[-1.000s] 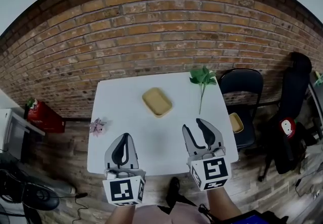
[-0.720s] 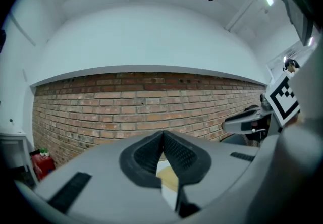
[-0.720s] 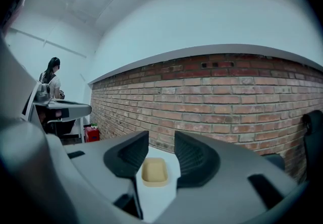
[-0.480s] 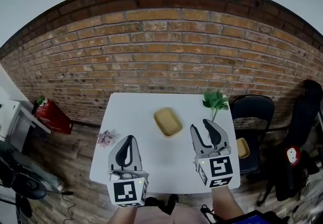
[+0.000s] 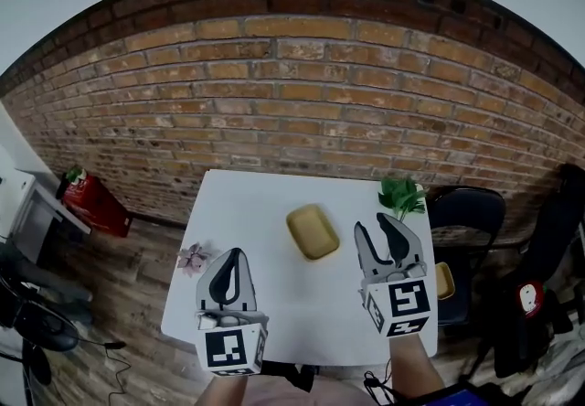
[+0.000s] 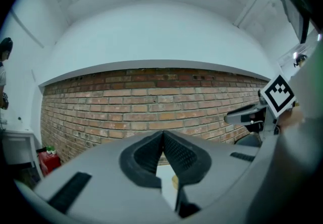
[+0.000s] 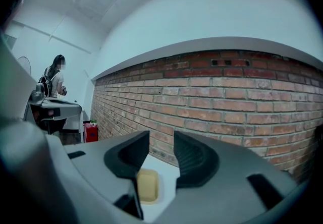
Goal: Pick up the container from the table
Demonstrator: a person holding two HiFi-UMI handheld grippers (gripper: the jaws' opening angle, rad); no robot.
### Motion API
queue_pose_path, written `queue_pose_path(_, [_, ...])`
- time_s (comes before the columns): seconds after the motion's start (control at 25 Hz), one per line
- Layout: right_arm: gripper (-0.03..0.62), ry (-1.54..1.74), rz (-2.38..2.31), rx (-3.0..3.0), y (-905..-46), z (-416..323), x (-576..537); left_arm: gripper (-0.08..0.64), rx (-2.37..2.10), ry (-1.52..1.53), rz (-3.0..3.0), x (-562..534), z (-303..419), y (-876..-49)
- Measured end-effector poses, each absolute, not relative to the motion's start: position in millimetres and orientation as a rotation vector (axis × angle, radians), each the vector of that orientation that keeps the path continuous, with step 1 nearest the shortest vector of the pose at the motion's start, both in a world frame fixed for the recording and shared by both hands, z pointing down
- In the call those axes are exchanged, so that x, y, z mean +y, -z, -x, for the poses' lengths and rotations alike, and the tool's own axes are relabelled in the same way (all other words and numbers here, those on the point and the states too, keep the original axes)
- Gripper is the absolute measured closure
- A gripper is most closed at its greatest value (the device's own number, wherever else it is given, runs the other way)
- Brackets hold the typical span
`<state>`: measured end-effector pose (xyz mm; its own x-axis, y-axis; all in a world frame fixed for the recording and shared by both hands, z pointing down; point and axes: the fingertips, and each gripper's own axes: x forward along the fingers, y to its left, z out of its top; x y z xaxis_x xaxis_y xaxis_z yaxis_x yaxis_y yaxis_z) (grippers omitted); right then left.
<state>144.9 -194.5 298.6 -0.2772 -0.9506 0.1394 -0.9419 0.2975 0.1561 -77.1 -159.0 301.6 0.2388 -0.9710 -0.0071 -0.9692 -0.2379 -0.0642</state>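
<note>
A shallow yellow container [image 5: 312, 231] lies on the white table [image 5: 256, 212], a little right of its middle. My left gripper [image 5: 229, 255] hovers over the table's near left part, shut with nothing in it; its tips meet [image 6: 162, 133]. My right gripper [image 5: 383, 225] is held right of the container and slightly nearer, open and empty. Between the right gripper's [image 7: 161, 140] jaws the container [image 7: 148, 185] shows ahead and below. A sliver of the container [image 6: 174, 181] peeks under the left jaws.
A green plant sprig [image 5: 402, 196] lies at the table's far right corner, a pink flower [image 5: 195, 258] at its left edge. A dark chair [image 5: 468, 212] with a yellow item [image 5: 444, 281] stands to the right. The brick wall [image 5: 292, 102] is behind; a red object [image 5: 87, 198] sits on the floor at left.
Both grippers have moved forward over the table toward the brick wall. The container now lies closer to them, level with the right gripper's tips.
</note>
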Motion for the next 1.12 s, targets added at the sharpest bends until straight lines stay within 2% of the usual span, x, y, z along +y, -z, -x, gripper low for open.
queue_pose_path(1.12, [0.442, -0.299, -1.508, -2.227, -465.5, -131.0, -294.2, 0.551, 2.001, 0.307, 2.555, -256.7, 85.5, -399.2])
